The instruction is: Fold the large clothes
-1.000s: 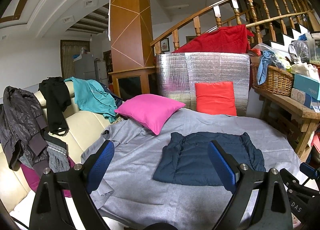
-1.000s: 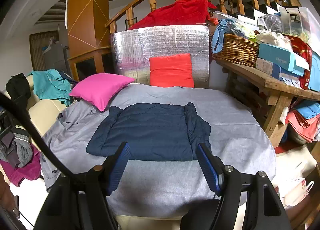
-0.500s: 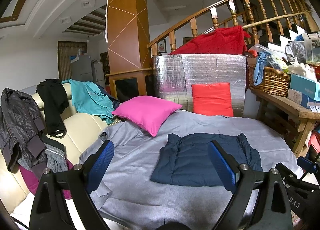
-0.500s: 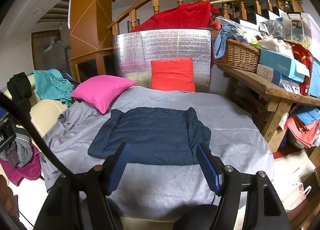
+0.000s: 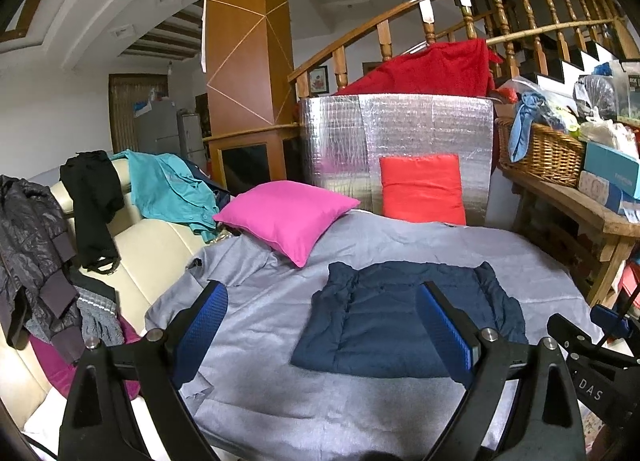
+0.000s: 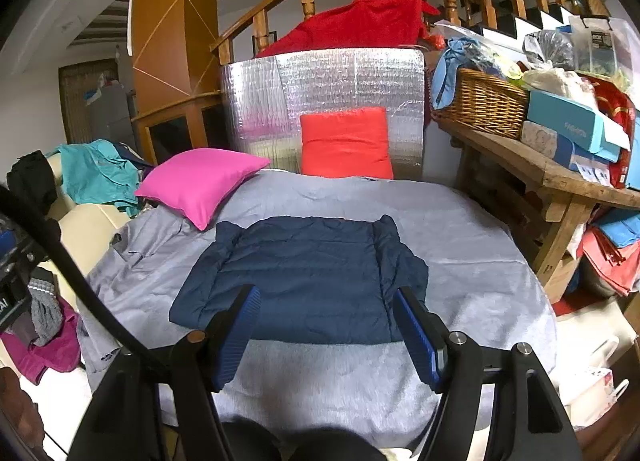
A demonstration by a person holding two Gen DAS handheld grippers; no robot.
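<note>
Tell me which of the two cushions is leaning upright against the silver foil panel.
The orange-red cushion: it stands upright against the silver foil panel. The pink cushion lies tilted at the grey sheet's left edge, clear of the panel.

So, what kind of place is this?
Most likely a lived-in home, near the stairs: a curved wooden staircase railing behind, a cream sofa draped with clothes, and a wooden side table crowded with a wicker basket and boxes.
</note>
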